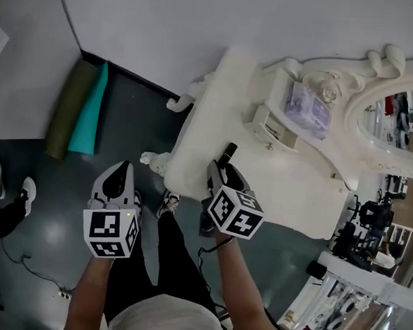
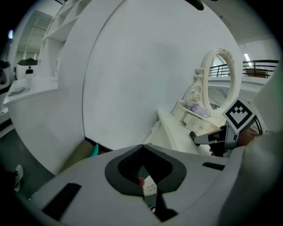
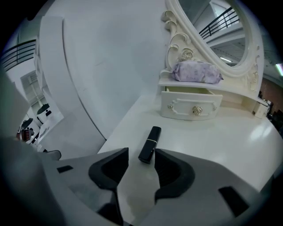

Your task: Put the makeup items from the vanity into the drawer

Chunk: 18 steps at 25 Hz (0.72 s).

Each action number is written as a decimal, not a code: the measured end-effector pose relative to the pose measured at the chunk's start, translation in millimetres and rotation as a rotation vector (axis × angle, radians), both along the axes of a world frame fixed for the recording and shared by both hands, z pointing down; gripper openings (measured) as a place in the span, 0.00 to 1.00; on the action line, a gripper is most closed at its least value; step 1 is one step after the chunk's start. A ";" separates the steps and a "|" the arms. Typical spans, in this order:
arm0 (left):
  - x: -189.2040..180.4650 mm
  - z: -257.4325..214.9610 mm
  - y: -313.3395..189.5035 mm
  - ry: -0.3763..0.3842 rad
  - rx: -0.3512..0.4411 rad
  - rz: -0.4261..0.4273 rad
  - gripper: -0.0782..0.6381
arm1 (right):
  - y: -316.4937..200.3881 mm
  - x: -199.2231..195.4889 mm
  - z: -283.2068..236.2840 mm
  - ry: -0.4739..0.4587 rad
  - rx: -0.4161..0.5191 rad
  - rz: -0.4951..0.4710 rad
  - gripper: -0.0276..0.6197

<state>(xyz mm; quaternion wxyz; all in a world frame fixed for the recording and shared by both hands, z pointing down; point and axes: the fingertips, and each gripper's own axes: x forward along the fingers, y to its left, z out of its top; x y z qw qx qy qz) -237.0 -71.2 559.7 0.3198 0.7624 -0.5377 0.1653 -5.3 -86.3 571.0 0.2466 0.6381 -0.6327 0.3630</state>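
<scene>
Right gripper view | glossy black square-edged lipstick [image 3: 149, 145] | smooth cream vanity [image 3: 230, 145]

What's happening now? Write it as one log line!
right gripper: open | lipstick: lying on vanity at its tips | left gripper: shut, empty

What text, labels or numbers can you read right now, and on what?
No readable text anywhere.
Left cube, right cube: black-and-white square patterns, no letters.
White tag, left gripper view: marks too small to read.
Lipstick: no print visible.
Purple pouch: too blurred to tell.
</scene>
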 end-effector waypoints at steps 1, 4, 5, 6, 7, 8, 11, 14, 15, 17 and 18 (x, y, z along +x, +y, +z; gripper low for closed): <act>-2.0 2.2 0.6 -0.003 -0.002 -0.004 0.12 | -1.1 -0.9 2.1 0.003 -0.006 -0.003 0.32; -7.8 8.2 0.8 -0.010 -0.004 -0.014 0.12 | -2.6 -1.3 7.9 0.022 -0.020 -0.002 0.32; -9.7 9.5 0.5 -0.009 -0.004 -0.018 0.11 | -2.7 -0.5 9.0 0.032 -0.023 0.002 0.32; -11.4 10.5 0.2 -0.008 -0.004 -0.023 0.11 | -2.9 0.4 9.5 0.041 -0.025 0.004 0.32; -12.9 11.2 -0.2 -0.007 -0.004 -0.027 0.11 | -3.3 0.9 9.7 0.046 -0.027 0.006 0.32; -14.1 11.8 -0.3 -0.007 -0.004 -0.030 0.11 | -3.6 1.1 10.0 0.046 -0.029 0.007 0.32; -15.7 13.6 1.3 -0.007 -0.008 -0.036 0.11 | -3.8 2.4 10.9 0.040 -0.037 0.024 0.31; -14.7 15.5 4.9 -0.003 -0.016 -0.039 0.11 | -3.0 6.7 11.3 0.047 -0.042 0.047 0.24; -14.3 16.0 6.0 -0.003 -0.018 -0.040 0.12 | -3.0 7.4 11.2 0.047 -0.042 0.048 0.24; -13.6 16.7 8.2 -0.005 -0.023 -0.041 0.11 | -3.4 7.6 10.8 0.043 -0.042 0.047 0.23; -13.1 16.9 9.3 -0.007 -0.025 -0.042 0.12 | -3.5 7.6 10.9 0.038 -0.042 0.046 0.23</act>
